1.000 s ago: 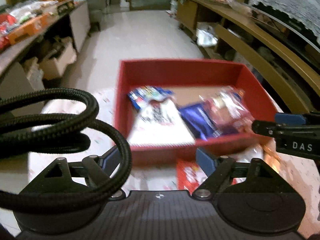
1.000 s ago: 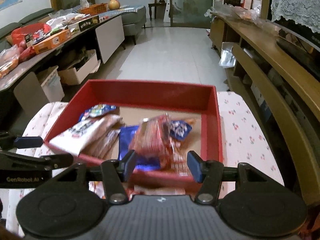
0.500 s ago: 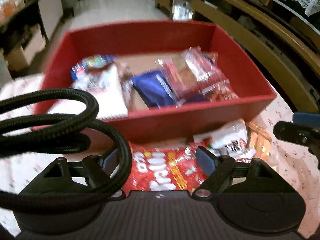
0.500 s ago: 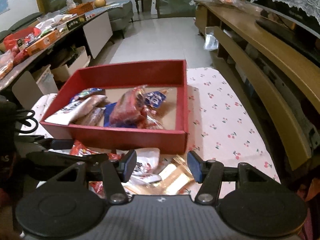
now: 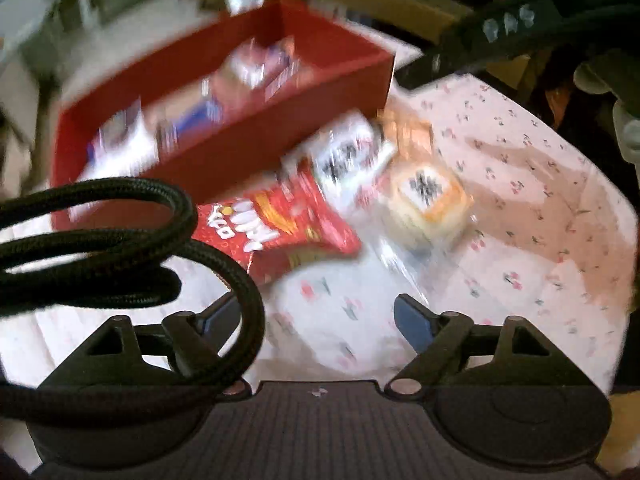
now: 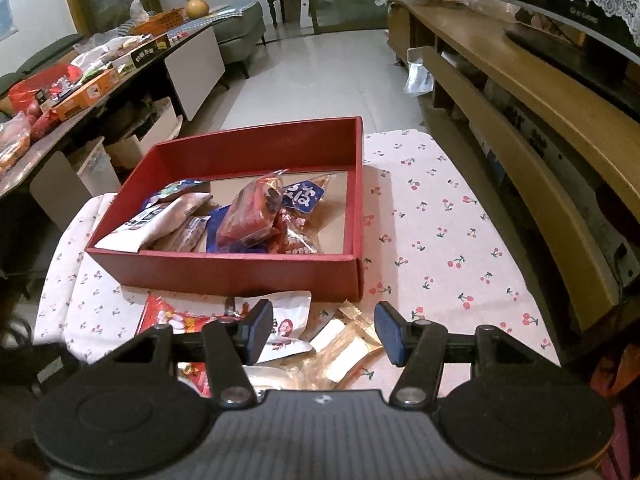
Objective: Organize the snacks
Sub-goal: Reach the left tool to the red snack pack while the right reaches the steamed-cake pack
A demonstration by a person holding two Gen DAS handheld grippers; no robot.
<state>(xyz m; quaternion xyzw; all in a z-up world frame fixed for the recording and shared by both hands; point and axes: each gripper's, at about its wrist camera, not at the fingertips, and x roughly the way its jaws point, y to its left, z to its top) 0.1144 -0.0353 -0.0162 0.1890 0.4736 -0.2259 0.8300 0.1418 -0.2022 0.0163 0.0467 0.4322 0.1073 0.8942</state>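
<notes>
Cherry-print tabletop (image 6: 440,216): red box (image 6: 240,276) half full, loose snack packets (image 6: 280,320) just in front. Both my hand-held grippers, left (image 5: 320,316) and right (image 6: 324,332), gape empty. Risk: left view smeared; grabbing now could pinch cloth or two overlapping packets.

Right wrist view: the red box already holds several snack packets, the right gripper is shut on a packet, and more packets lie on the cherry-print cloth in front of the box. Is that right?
Not quite. In the right wrist view the right gripper is open and holds nothing; its fingers stand apart above the loose packets. The rest holds: the red box holds several snack packets, and more lie on the cherry-print cloth in front of it.
</notes>
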